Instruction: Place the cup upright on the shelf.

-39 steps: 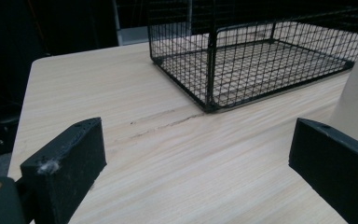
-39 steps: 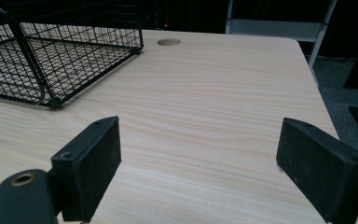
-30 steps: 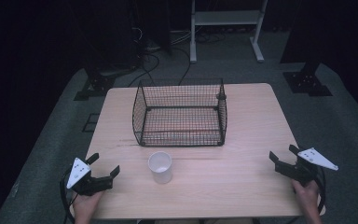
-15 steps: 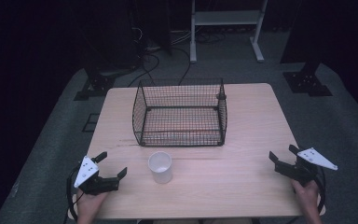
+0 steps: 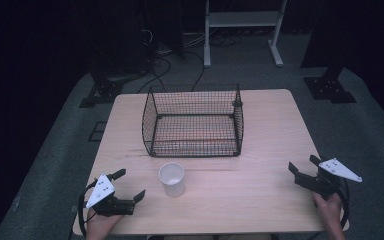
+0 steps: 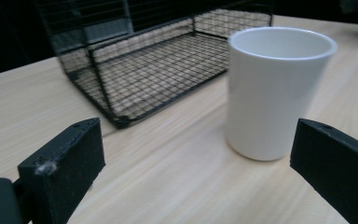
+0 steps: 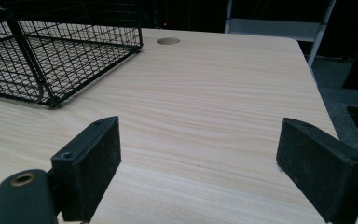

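From above, I hold my left gripper (image 5: pixel 129 185) near the light wooden table's (image 5: pixel 260 145) front left corner, its jaws spread wide and pointing toward three o'clock at a white, slightly tapered plastic cup (image 5: pixel 172 178). The cup stands upright on the table, near the gripper but not touching it, and just in front of a black rectangular wire mesh basket (image 5: pixel 192 121), which sits at twelve o'clock from it.

My right gripper (image 5: pixel 304 170) rests near the front right corner, well apart from the cup, jaws also spread and holding nothing.

The left gripper view adds what the high view cannot: the cup (image 6: pixel 275 91) seen from the side, between my two black jaws but farther off, at about one o'clock. Its inside is mostly hidden behind the rim. The basket's (image 6: pixel 158 65) near corner lies at eleven o'clock, its top cut off by the frame.

The right gripper view looks across bare wood grain between open jaws, with the basket (image 7: pixel 56 51) at ten o'clock and a small round hole (image 7: pixel 168 41) in the tabletop at twelve.

From above, my hands are cut off at the bottom edge, and the surroundings are too dark to make out well.
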A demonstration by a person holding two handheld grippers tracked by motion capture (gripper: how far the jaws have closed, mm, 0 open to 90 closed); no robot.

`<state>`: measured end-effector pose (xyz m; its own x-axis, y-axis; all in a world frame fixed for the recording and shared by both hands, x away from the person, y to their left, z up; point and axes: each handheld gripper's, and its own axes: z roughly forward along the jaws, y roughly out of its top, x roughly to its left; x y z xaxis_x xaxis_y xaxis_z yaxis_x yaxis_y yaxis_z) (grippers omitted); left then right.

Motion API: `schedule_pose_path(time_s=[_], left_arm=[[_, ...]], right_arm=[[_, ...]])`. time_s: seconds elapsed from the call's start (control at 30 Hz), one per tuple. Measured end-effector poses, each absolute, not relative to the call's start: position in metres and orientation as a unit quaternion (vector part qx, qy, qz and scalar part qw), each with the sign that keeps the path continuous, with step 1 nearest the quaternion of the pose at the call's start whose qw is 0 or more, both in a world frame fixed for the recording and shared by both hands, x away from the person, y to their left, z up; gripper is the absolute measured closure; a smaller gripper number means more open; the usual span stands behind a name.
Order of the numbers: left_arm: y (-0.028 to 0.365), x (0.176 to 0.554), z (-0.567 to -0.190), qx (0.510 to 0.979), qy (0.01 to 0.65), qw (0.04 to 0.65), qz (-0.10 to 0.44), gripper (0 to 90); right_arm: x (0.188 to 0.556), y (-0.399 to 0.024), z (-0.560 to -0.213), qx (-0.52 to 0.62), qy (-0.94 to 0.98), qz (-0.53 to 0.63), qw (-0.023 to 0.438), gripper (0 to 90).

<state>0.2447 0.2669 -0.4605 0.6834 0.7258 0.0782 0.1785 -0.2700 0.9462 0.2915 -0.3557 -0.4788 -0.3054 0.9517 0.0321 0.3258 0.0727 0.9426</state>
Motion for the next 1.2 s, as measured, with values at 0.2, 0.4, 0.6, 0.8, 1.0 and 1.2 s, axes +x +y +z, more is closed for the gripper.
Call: schedule_pose_path(time_s=[0.2, 0.4, 0.6, 0.8, 1.0, 1.2], left_arm=[[0.252, 0.243, -0.458, 0.773, 0.272, 0.518, 0.244, 2.3], [0.241, 0.245, -0.462, 0.793, 0.258, 0.504, 0.224, 2.3], [0.234, 0.247, -0.46, 0.8, 0.249, 0.504, 0.21, 2.3], [0.222, 0.252, -0.458, 0.817, 0.234, 0.491, 0.191, 2.3], [0.208, 0.258, -0.457, 0.831, 0.224, 0.476, 0.18, 2.3], [0.197, 0.266, -0.459, 0.843, 0.221, 0.461, 0.169, 2.3]], right_arm=[[0.292, -0.356, -0.479, 0.488, 0.654, 0.475, 0.329, 13.0], [0.291, -0.356, -0.479, 0.489, 0.653, 0.476, 0.329, 13.0], [0.291, -0.356, -0.479, 0.489, 0.653, 0.476, 0.329, 13.0], [0.291, -0.356, -0.479, 0.488, 0.653, 0.476, 0.329, 13.0], [0.291, -0.356, -0.479, 0.487, 0.654, 0.476, 0.33, 13.0], [0.291, -0.355, -0.479, 0.487, 0.654, 0.476, 0.33, 13.0]])
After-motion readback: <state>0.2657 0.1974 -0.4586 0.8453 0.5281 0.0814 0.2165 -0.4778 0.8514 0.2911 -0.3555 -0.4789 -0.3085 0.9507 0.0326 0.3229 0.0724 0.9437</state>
